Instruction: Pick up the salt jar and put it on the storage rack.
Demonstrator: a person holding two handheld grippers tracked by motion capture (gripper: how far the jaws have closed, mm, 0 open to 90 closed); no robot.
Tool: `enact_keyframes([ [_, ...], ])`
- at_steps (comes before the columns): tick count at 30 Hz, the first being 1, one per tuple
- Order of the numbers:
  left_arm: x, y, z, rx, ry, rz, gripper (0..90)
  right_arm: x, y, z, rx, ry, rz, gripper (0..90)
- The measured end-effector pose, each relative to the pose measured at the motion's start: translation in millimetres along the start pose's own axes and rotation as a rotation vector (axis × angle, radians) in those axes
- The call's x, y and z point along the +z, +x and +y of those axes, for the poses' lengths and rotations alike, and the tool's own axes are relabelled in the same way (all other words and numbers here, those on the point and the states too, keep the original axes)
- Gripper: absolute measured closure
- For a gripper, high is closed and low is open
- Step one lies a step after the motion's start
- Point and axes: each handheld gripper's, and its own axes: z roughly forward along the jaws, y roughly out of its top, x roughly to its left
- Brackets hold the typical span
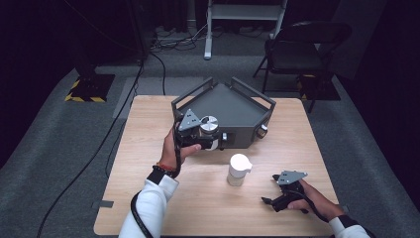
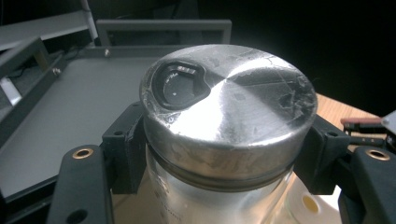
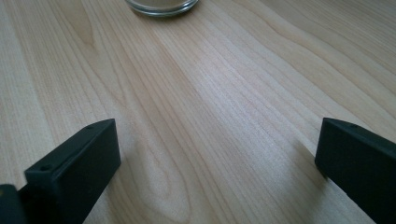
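Right gripper [image 1: 275,193]: our jaws stand wide, nothing between them, resting on the table [image 3: 224,93].
Left gripper [image 2: 219,154]: our jaws clamp the jar [image 2: 224,116] below its metal lid.
Tray [image 2: 74,107]: just beyond the jaws; we keep the jar upright and clear the rim.

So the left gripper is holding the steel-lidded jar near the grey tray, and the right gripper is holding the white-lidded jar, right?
Not quite. The right gripper holds nothing: the right gripper view shows its jaws open over bare table. The white-lidded jar stands alone. The left gripper does grip the steel-lidded jar near the grey tray.
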Motion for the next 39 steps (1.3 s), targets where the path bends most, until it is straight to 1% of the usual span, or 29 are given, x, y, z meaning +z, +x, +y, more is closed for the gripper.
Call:
enact_keyframes([
  [5,4.4,0.7,12.6,0.005,0.001,0.005,30.3,0.0,-0.2,0.0,0.000,0.000,0.001,0.0],
  [8,7.1,0.8,19.1,0.012,0.003,0.014,30.3,0.0,-0.2,0.0,0.000,0.000,0.001,0.0],
  [11,10.1,2.4,24.3,0.008,-0.001,0.021,30.3,0.0,-0.2,0.0,0.000,0.000,0.001,0.0],
  [13,12.2,2.2,29.1,0.012,0.001,0.035,30.3,0.0,-0.2,0.0,0.000,0.000,0.001,0.0],
  [17,15.3,6.6,37.6,0.011,-0.005,0.037,30.3,0.1,-0.4,0.0,-0.001,0.000,0.002,0.0],
  [20,17.9,8.7,44.6,0.016,-0.004,0.050,30.4,0.1,-0.5,0.0,-0.002,-0.001,0.002,0.0],
  [21,19.0,10.1,45.5,0.009,-0.009,0.052,30.4,0.1,-0.5,0.0,-0.002,-0.001,0.002,0.0],
  [27,26.7,16.3,51.3,0.002,-0.002,0.082,30.4,-0.1,-0.5,-0.2,-0.003,-0.001,0.003,0.0],
  [30,33.7,18.7,52.0,-0.002,0.000,0.097,30.4,0.0,-0.5,-0.3,-0.003,-0.001,0.003,0.0],
  [32,38.5,21.4,52.6,-0.008,0.005,0.096,30.4,0.0,-0.5,-0.2,-0.003,-0.001,0.003,0.0],
  [35,47.1,22.4,52.8,-0.014,0.006,0.112,30.4,-0.1,-0.6,-0.2,-0.004,-0.001,0.004,0.0],
  [37,51.5,22.3,54.5,-0.005,0.013,0.125,30.4,-0.1,-0.7,-0.2,-0.005,-0.001,0.006,0.0],
  [39,54.8,23.8,55.7,-0.007,0.019,0.127,30.5,-0.1,-0.8,-0.2,-0.006,0.000,0.007,0.0],
])
